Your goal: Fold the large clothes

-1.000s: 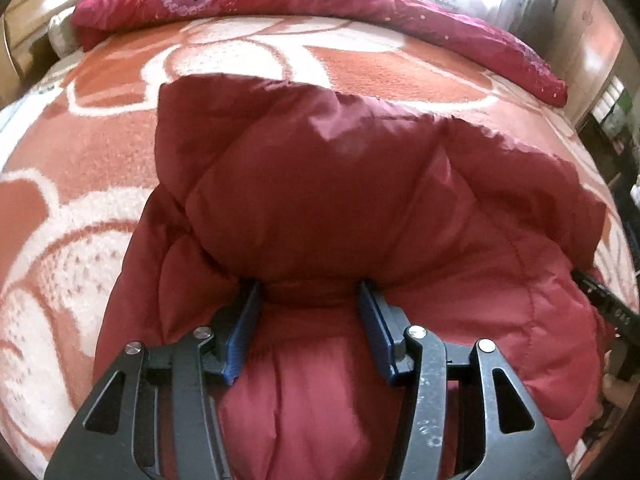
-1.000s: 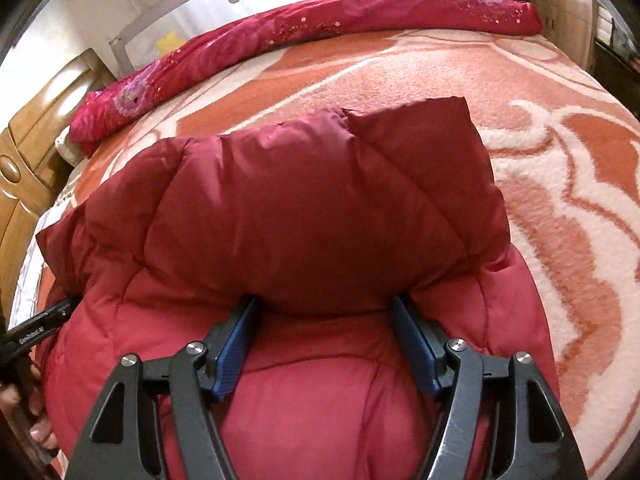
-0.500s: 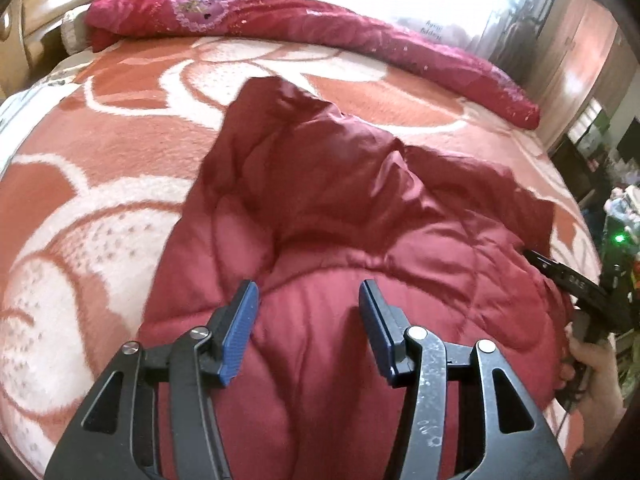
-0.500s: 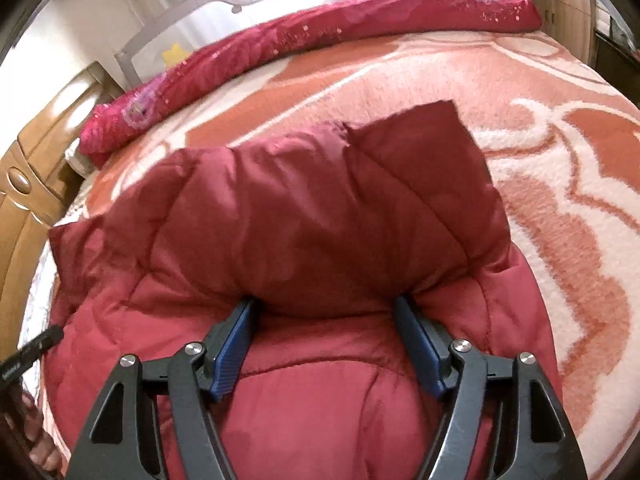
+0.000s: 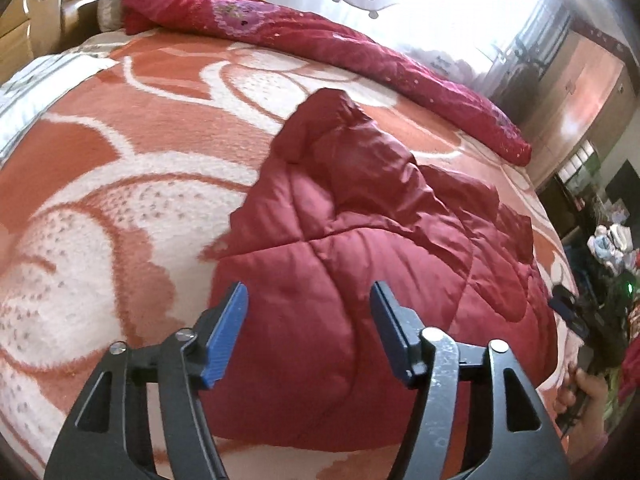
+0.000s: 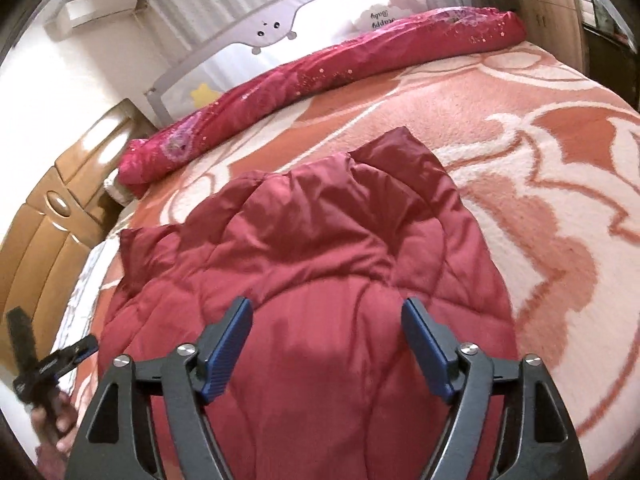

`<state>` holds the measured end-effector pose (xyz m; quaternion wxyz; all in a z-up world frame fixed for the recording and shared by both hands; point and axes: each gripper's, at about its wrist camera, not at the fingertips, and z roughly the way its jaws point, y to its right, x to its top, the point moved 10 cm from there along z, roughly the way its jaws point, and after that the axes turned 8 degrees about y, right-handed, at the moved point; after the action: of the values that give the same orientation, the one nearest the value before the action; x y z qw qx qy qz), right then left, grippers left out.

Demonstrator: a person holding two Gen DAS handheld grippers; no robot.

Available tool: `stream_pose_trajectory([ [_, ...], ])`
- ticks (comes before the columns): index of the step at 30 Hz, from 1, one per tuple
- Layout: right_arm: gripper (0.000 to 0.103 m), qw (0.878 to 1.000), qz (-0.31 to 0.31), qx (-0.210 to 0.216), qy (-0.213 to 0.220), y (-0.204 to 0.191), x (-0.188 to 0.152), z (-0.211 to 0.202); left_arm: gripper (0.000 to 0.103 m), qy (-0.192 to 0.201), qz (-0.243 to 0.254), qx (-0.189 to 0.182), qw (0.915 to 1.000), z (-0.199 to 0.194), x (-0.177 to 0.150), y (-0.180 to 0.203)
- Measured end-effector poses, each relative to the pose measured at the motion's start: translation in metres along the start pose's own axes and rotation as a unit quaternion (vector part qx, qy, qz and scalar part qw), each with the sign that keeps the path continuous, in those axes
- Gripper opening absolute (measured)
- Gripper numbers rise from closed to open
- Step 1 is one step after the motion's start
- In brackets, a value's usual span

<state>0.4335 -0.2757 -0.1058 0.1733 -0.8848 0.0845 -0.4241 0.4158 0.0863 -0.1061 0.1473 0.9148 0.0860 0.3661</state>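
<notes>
A dark red quilted puffer jacket (image 5: 360,264) lies folded in a thick bundle on the bed, filling the lower middle of both views; in the right wrist view the jacket (image 6: 320,264) runs from the centre of the frame to the bottom edge. Its upper folded layer rises to a blunt peak toward the far side of the bed. The left gripper (image 5: 308,332) sits at the bottom of its frame with the jaws opening; the blue pads (image 5: 226,340) stand apart above the fabric and nothing is pinched between them. The right gripper (image 6: 326,344) shows the same: jaws opening, pads clear of the jacket, cloth below but not clamped.

Under the jacket spreads an orange and cream patterned blanket (image 5: 120,152) covering the bed. Along the far edge lies a rolled crimson quilt with sequins (image 6: 320,76).

The left wrist view alone shows, at its right edge, the other gripper's tip (image 5: 568,312), a hand (image 5: 588,396) below it, and cluttered furniture beyond. The right wrist view alone shows a grey bed guard rail with a cartoon face (image 6: 276,28), and the wooden headboard (image 6: 52,216) at the left, with the left gripper's handle and a hand (image 6: 52,420) in the lower left corner.
</notes>
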Motion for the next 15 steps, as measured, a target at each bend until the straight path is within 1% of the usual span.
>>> stream_pose_trajectory([
  [2,0.083,1.0,0.005,-0.008,0.008,0.01,-0.002,-0.015,0.068,-0.004,-0.007,-0.006,0.9999,0.0,-0.001,-0.006],
  [5,0.084,1.0,0.018,-0.008,0.015,0.027,-0.002,-0.034,0.072,-0.008,-0.012,-0.008,0.9999,-0.002,-0.001,-0.015],
  [7,0.088,0.999,0.032,-0.007,0.013,0.04,-0.003,-0.044,0.078,-0.006,-0.015,-0.011,0.9998,-0.004,0.0,-0.021],
  [8,0.088,0.999,0.04,-0.007,0.01,0.048,-0.003,-0.048,0.079,-0.004,-0.018,-0.016,0.9997,-0.005,0.001,-0.023],
  [12,0.089,0.997,0.074,0.001,0.0,0.072,-0.004,-0.055,0.08,-0.013,-0.037,-0.046,0.9982,-0.003,0.0,-0.026],
  [15,0.089,0.996,0.083,0.001,-0.011,0.082,-0.007,-0.05,0.08,-0.027,-0.047,-0.06,0.9967,0.003,-0.004,-0.026],
])
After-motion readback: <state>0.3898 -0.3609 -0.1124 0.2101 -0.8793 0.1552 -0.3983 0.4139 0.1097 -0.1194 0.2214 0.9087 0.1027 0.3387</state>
